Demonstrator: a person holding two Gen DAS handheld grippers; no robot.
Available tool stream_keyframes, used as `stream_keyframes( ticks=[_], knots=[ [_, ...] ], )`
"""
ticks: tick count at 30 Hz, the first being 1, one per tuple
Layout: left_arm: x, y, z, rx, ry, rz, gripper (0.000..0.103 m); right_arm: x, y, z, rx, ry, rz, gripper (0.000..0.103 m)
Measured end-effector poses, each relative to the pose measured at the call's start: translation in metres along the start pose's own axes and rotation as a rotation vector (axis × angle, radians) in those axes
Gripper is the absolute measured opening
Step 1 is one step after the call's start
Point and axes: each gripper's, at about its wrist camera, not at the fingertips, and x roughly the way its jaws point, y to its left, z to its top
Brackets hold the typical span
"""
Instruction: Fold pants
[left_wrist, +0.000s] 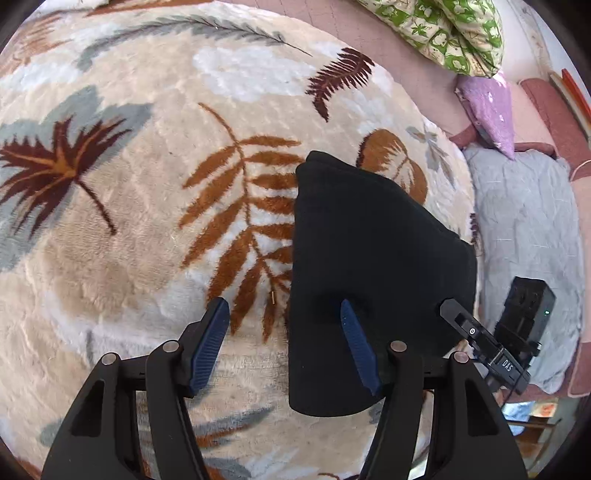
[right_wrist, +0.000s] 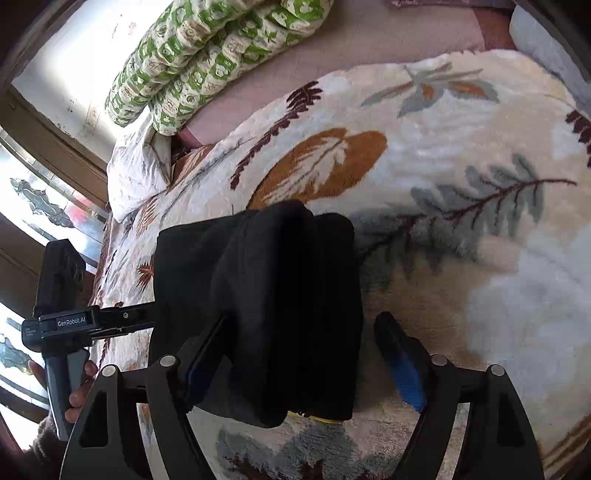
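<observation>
The black pants (left_wrist: 369, 266) lie folded into a compact bundle on the leaf-patterned blanket (left_wrist: 147, 221). My left gripper (left_wrist: 286, 314) is open, its right finger over the bundle's near left edge and its left finger over bare blanket. In the right wrist view the pants (right_wrist: 280, 302) show as a thick stack of layers. My right gripper (right_wrist: 303, 332) is open with the bundle lying between its fingers; I cannot tell whether they touch it. The right gripper's body (left_wrist: 517, 332) shows at the right of the left view; the left gripper's body (right_wrist: 59, 321) shows at the left of the right view.
A green-patterned quilt (right_wrist: 207, 55) lies rolled along the far side. A purple pillow (left_wrist: 491, 110) and a grey cloth (left_wrist: 528, 236) lie at the blanket's right edge. A white pillow (right_wrist: 136, 173) sits near the window (right_wrist: 40, 206).
</observation>
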Motion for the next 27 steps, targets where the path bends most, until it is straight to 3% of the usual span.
stream_keyframes(
  ticks=[4, 8, 10, 11, 15, 17, 20, 22, 23, 24, 25, 27],
  knots=[
    [-0.001, 0.010, 0.002, -0.033, 0.038, -0.177, 0.074, 0.000, -0.005, -0.001, 0.010, -0.016, 0.080, 0.095],
    [0.014, -0.004, 0.010, 0.034, 0.076, -0.111, 0.076, 0.002, -0.003, -0.001, -0.015, 0.004, 0.091, 0.098],
    [0.016, -0.009, 0.013, 0.045, 0.076, -0.112, 0.079, 0.002, -0.002, 0.001, -0.018, 0.011, 0.090, 0.098],
    [0.017, -0.013, 0.015, 0.052, 0.084, -0.122, 0.086, 0.003, -0.002, 0.001, -0.019, 0.015, 0.092, 0.098],
    [0.030, -0.037, 0.018, 0.154, 0.100, -0.088, 0.086, 0.006, -0.004, 0.004, -0.010, 0.033, 0.106, 0.099],
    [0.028, -0.040, 0.014, 0.183, 0.087, -0.114, 0.086, 0.006, -0.005, 0.005, 0.003, 0.040, 0.107, 0.099],
    [0.030, -0.036, 0.011, 0.137, 0.092, -0.185, 0.074, 0.005, -0.008, 0.005, 0.045, 0.019, 0.111, 0.099],
    [0.030, -0.031, 0.010, 0.102, 0.087, -0.200, 0.050, 0.006, -0.007, 0.005, 0.055, 0.023, 0.070, 0.092],
    [0.029, -0.024, 0.010, 0.061, 0.094, -0.230, 0.046, 0.006, -0.004, 0.005, 0.037, 0.033, 0.036, 0.086],
    [0.026, -0.015, 0.008, 0.020, 0.094, -0.269, 0.039, 0.005, 0.000, 0.005, 0.008, 0.043, 0.003, 0.063],
    [0.025, -0.006, 0.007, -0.021, 0.098, -0.305, 0.036, 0.005, 0.001, 0.005, 0.012, 0.056, 0.020, 0.048],
    [0.025, 0.003, 0.004, -0.069, 0.112, -0.343, 0.032, -0.003, -0.001, 0.001, 0.066, 0.031, 0.041, 0.043]
  ],
)
